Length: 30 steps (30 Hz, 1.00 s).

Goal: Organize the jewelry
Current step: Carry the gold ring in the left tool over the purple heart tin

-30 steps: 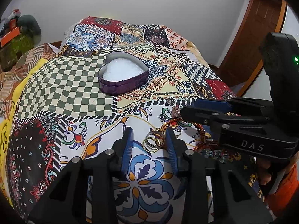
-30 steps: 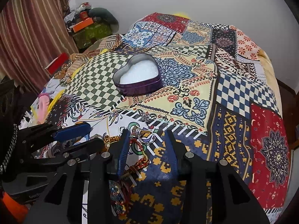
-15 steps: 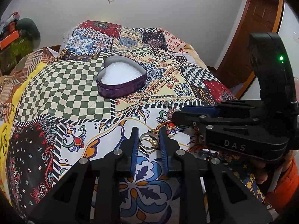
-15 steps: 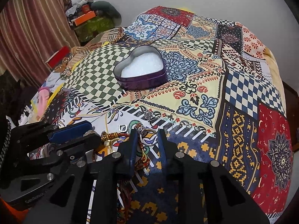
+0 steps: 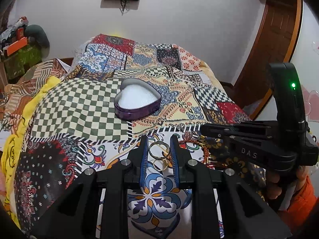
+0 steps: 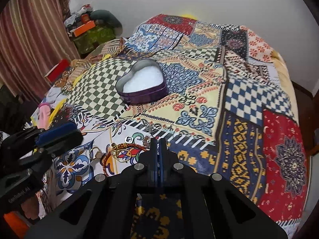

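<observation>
A purple heart-shaped tin (image 5: 137,103) with a white lining sits open on the patchwork bedspread; it also shows in the right wrist view (image 6: 142,85). My left gripper (image 5: 159,145) is shut on a gold ring (image 5: 159,149), with a second ring (image 5: 161,164) just below between the fingers. My right gripper (image 6: 159,142) has its jaws together above the bedspread; nothing shows between them. A red braided bracelet (image 6: 121,153), a gold ring (image 6: 95,153) and small silver pieces (image 6: 129,139) lie on the bedspread left of it.
The bedspread (image 6: 229,99) covers the whole bed. Cluttered boxes and a curtain (image 6: 30,39) stand at the left. A wooden door (image 5: 275,39) is at the right. The right gripper body (image 5: 259,145) is close beside my left fingers.
Both grippers closed from wide open. The left closed around the gold rings and lifted. The right closed fully and rose away from the red bracelet.
</observation>
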### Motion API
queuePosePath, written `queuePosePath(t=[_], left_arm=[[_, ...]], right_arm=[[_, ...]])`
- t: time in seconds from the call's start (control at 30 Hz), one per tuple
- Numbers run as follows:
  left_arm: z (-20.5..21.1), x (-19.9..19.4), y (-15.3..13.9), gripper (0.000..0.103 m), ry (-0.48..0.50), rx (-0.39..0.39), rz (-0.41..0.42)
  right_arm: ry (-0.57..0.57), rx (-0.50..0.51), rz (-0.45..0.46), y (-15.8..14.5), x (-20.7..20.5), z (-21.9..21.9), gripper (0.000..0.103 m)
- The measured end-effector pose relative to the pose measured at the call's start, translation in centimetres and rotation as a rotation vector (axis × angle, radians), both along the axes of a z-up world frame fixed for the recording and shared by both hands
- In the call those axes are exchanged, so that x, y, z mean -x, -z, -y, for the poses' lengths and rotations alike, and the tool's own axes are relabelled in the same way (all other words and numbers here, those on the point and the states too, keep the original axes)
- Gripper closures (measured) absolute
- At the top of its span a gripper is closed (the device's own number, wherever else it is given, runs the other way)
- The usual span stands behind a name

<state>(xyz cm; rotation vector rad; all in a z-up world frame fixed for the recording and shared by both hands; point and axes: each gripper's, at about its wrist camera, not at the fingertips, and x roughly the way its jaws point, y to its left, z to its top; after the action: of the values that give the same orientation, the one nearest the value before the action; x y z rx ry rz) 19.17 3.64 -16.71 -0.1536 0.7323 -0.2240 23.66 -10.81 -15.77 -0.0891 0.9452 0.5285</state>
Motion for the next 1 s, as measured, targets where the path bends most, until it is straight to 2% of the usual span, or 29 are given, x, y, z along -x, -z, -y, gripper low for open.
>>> queuePosePath(t=[0.13, 0.17, 0.23, 0.27, 0.3, 0.37, 0.47, 0.53, 0.57, 0.6, 1.0], left_arm=[[-0.3, 0.4, -0.5, 0.082, -0.016, -0.008, 0.013], [-0.4, 0.4, -0.6, 0.082, -0.019, -0.008, 0.013], [-0.6, 0.4, -0.6, 0.082, -0.026, -0.008, 0.012], [-0.8, 0.4, -0.7, 0.082, -0.030, -0.009, 0.012], [-0.9, 0.4, -0.7, 0.082, -0.032, -0.009, 0.013], [-1.1, 0.4, -0.7, 0.082, -0.039, -0.013, 0.014], [-1.4, 0.3, -0.6, 0.082, -0.047, -0.022, 0.015], [-1.5, 0.3, -0.6, 0.082, -0.052, -0.029, 0.017], [-1.6, 0.3, -0.5, 0.082, -0.054, -0.032, 0.019], [-1.7, 0.2, -0.6, 0.082, -0.056, -0.033, 0.020], [-2.5, -0.8, -1.5, 0.082, -0.078, -0.049, 0.058]], right_arm=[[0.004, -0.009, 0.023, -1.0, 0.3, 0.0, 0.100], [-0.006, -0.017, 0.007, -1.1, 0.2, -0.1, 0.096], [-0.023, -0.032, -0.032, -1.1, -0.2, -0.4, 0.074], [-0.022, -0.039, -0.045, -1.0, -0.4, -0.5, 0.056], [-0.016, -0.047, -0.039, -0.9, -0.5, -0.5, 0.054], [-0.001, -0.022, -0.023, -0.6, -0.7, -0.8, 0.054], [0.004, 0.006, -0.053, 0.5, -1.3, -1.2, 0.055], [0.004, 0.027, -0.076, 1.4, -1.7, -1.5, 0.064], [-0.001, 0.036, -0.095, 1.9, -1.9, -1.7, 0.075], [-0.003, 0.040, -0.100, 2.1, -1.9, -1.6, 0.076], [0.030, 0.003, -0.061, 0.2, -1.5, -0.4, 0.076]])
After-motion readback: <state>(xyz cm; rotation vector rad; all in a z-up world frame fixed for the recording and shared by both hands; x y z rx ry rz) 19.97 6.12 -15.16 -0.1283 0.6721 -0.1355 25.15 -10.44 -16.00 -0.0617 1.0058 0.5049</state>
